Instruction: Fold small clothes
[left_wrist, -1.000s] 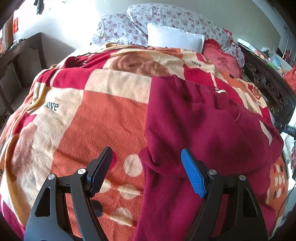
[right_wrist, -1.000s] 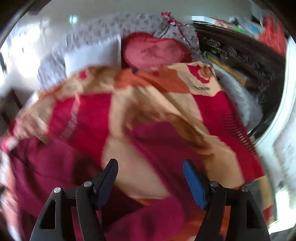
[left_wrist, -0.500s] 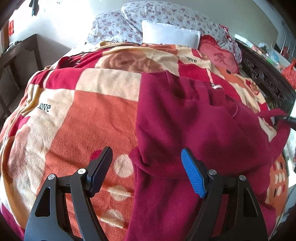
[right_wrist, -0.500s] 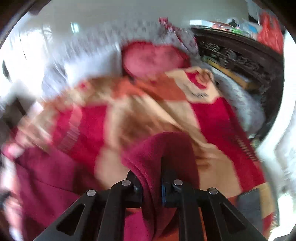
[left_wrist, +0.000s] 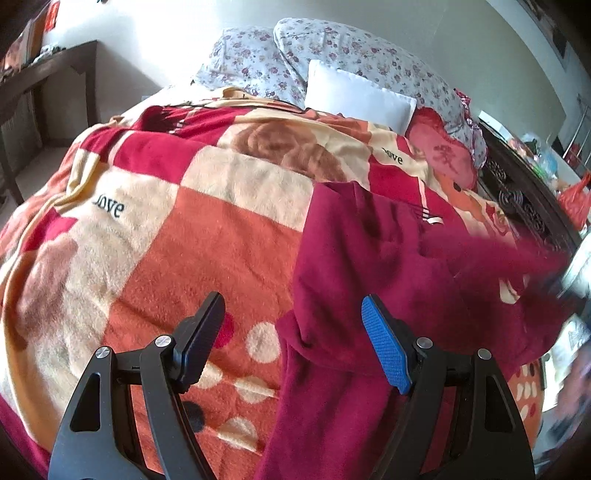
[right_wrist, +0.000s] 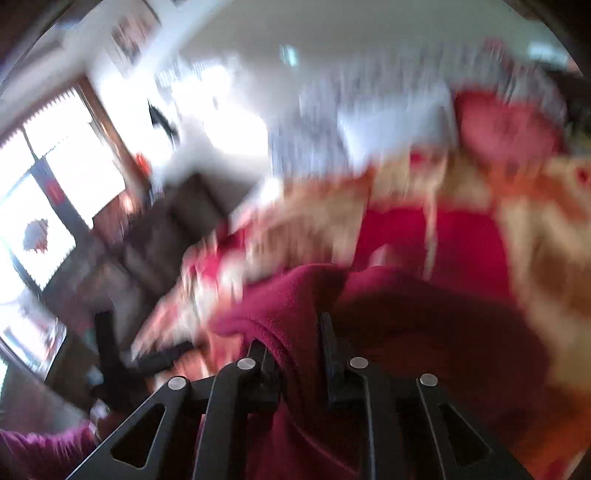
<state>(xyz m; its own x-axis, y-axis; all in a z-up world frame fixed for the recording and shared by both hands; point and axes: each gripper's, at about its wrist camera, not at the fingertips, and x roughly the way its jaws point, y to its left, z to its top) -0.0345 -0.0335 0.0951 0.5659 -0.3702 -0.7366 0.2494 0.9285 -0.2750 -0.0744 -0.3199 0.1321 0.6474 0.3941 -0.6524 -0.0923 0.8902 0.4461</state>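
A dark red fleece garment (left_wrist: 369, 258) lies on the right half of a checked blanket (left_wrist: 221, 240) covering a bed. My left gripper (left_wrist: 291, 306) hangs open just above the garment's near left edge, with a fold of it below the gap and nothing gripped. The garment's right side (left_wrist: 517, 254) is lifted and blurred. In the heavily blurred right wrist view, my right gripper (right_wrist: 291, 332) pinches a fold of the garment (right_wrist: 424, 332). Its jaws are opening slightly, with the cloth still pressed between them.
Floral pillows (left_wrist: 332, 44), a white pillow (left_wrist: 354, 96) and a red cushion (left_wrist: 443, 155) lie at the bed's head. A dark side table (left_wrist: 48, 74) stands on the left, carved dark furniture (left_wrist: 517, 192) on the right. A window (right_wrist: 55, 177) lights the room.
My right gripper went from open to shut on a fold of the garment and swung quickly left with it. The garment's right side has lifted. My left gripper shifted slightly.
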